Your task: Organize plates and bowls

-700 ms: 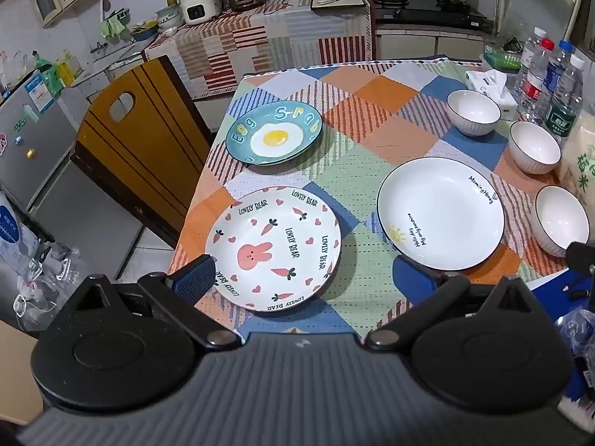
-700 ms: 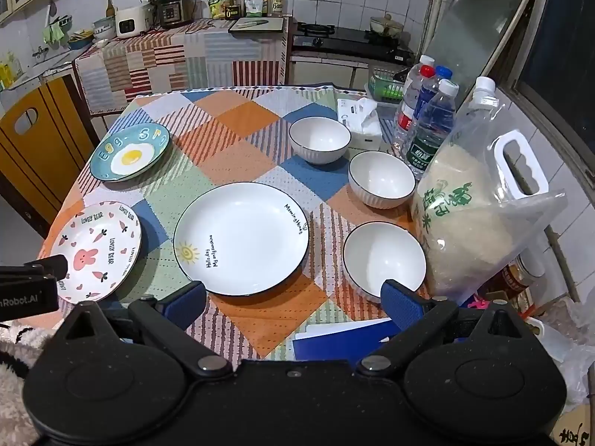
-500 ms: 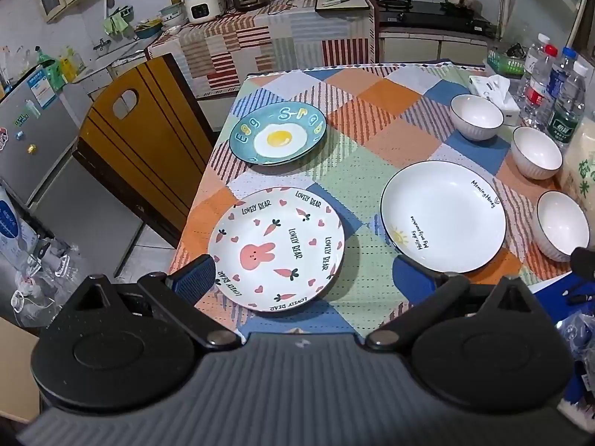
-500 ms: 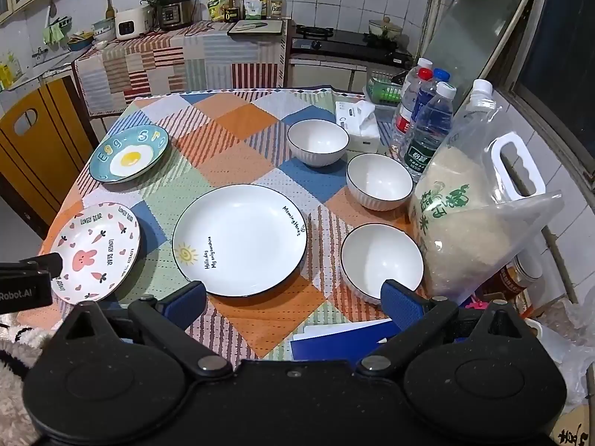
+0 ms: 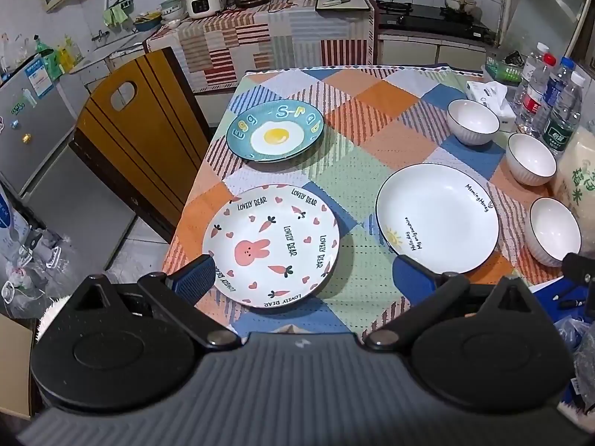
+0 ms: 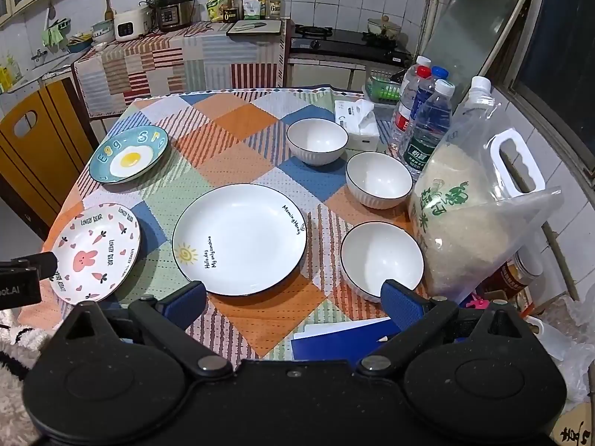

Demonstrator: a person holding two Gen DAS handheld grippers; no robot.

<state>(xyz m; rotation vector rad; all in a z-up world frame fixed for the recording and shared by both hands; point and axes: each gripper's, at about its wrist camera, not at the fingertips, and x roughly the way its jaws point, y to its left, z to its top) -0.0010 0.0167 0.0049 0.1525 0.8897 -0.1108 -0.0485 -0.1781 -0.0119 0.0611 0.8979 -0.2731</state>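
Both our grippers — left gripper (image 5: 303,278), right gripper (image 6: 293,301) — gape wide, empty, above the table's near edge. The bunny plate (image 5: 270,245) looks glazed, stiff, breakable — we'd pinch its raised rim.

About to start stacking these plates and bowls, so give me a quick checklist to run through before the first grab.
1. Left gripper fingers open, nothing between them: ok.
2. Right gripper fingers open, empty: ok.
3. Rabbit plate, egg plate and white plate lie flat, apart from each other: ok.
4. Three bowls upright and empty: ok.
5. Room beside the rice bag for the nearest bowl: not ok, they look touching.
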